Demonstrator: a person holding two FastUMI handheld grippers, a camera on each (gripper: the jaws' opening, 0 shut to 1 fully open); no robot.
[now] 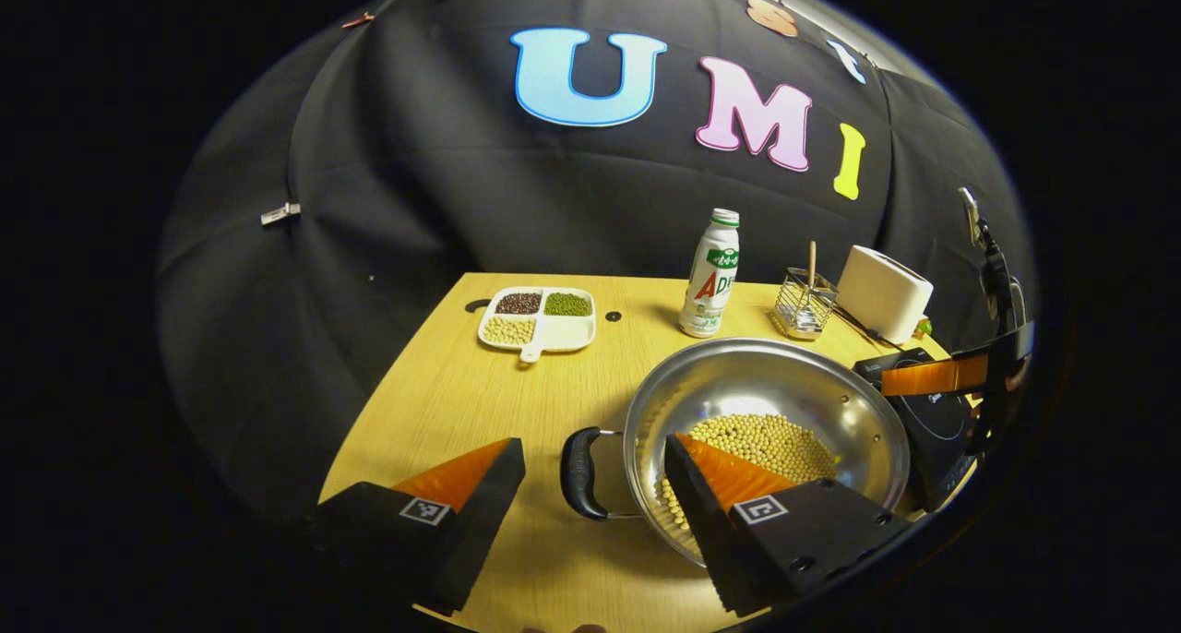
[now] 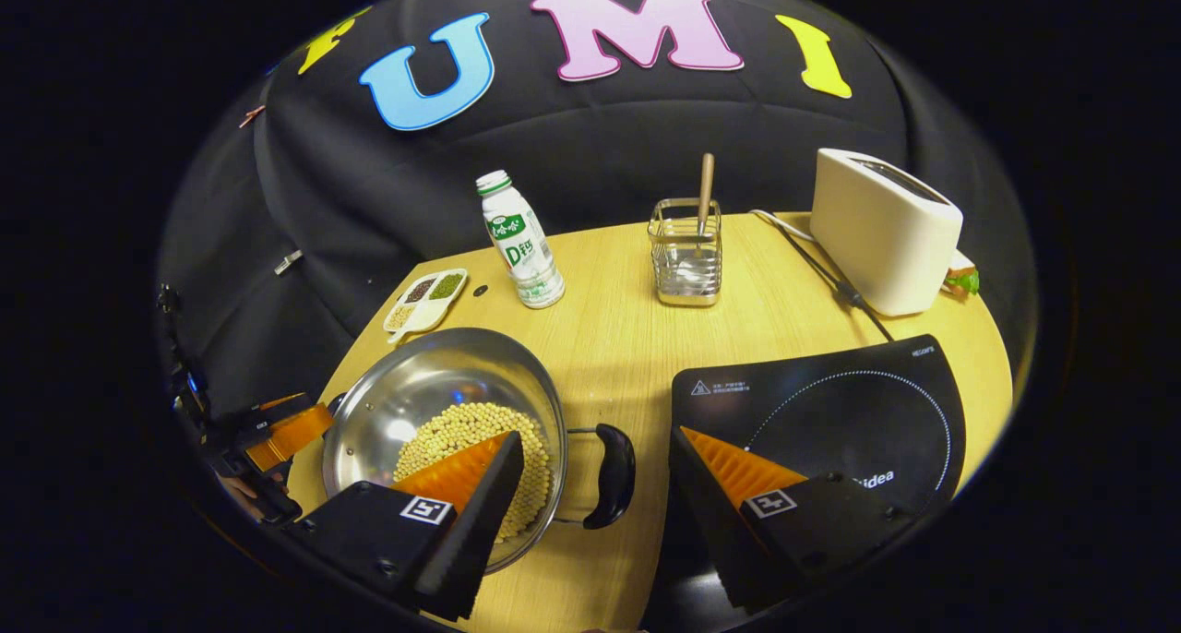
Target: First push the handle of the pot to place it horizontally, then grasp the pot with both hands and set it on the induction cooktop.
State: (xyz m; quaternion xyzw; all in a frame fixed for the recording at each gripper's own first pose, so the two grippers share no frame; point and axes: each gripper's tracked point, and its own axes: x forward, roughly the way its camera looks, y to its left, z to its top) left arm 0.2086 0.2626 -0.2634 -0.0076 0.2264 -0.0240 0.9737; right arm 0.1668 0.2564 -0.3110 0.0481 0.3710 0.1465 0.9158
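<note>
- Grippers straddle the handles: the left gripper (image 1: 595,485) gapes around the pot's left handle (image 1: 581,472), the right gripper (image 2: 595,481) gapes around the right handle (image 2: 613,474) — neither pinches yet.
- The steel pot (image 2: 443,402), soybeans (image 2: 471,435) inside, sits on the wooden table (image 2: 609,338) just beside the induction cooktop (image 2: 830,412), which lies at its 3 o'clock in the right gripper view.
- To my eye both handles lie level, so close both pairs of fingers together, lift evenly — a tilt spills beans.
</note>
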